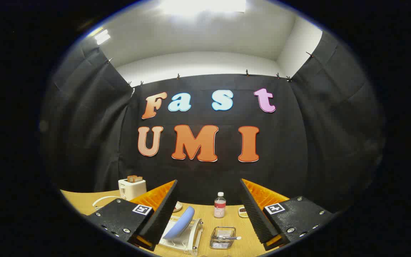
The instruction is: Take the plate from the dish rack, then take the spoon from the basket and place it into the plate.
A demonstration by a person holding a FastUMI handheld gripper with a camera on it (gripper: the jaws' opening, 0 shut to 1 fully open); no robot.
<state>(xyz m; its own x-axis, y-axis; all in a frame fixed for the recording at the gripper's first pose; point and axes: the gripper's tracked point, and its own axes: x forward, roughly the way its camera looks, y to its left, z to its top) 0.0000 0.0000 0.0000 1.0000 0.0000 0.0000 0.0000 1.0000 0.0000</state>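
Gripper [209, 210] spread wide, holding nothing, well above the table [205, 221]. Plate [180, 223], pale blue, stands on edge in the dish rack [182, 240] at approx 7 o'clock from the finger gap, beside the left finger, leaning right; rack's near end is cut off. Basket [223, 237] w/ spoon [228, 237] sits at 6 o'clock, handle running left-right. Bottle [219, 205] beyond at 12; toaster [132, 188] at 10.

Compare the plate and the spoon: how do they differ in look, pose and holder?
The plate is blue and broad; the spoon is slim and metallic. The plate stands tilted on edge in the white dish rack; the spoon lies flat in the wire basket. Both sit on the wooden table, ahead of the open gripper, untouched.
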